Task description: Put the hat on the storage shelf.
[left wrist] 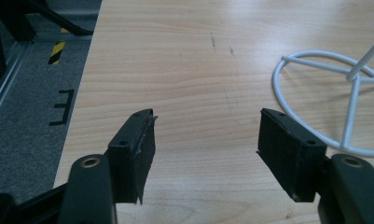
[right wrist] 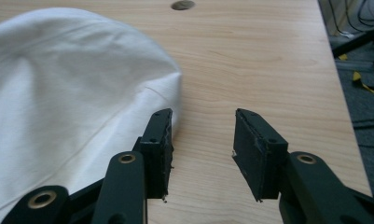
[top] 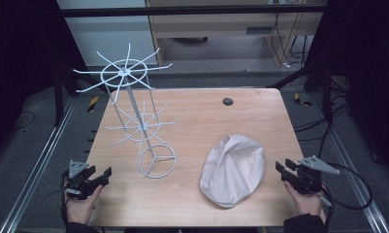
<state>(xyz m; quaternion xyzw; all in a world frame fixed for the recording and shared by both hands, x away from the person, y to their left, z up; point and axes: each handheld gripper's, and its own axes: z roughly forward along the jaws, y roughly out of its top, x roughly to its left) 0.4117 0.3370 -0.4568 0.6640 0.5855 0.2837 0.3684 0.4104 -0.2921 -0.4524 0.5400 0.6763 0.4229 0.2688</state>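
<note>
Where the table (top: 192, 199) bears it, white hat (top: 232, 170) (rumpled).

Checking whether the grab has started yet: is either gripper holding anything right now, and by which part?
Nothing is held. The left gripper and right gripper both stand open over bare table, the right one beside the white cloth, apparently clear of it.

Dark sleeves; each black gripper (top: 99, 177) has 2 ribbed jaw pads, brass rivets, a grey 3-cornered plate (top: 319, 164)

white cloth (right wrist: 58, 93) cut off at left edge
</note>
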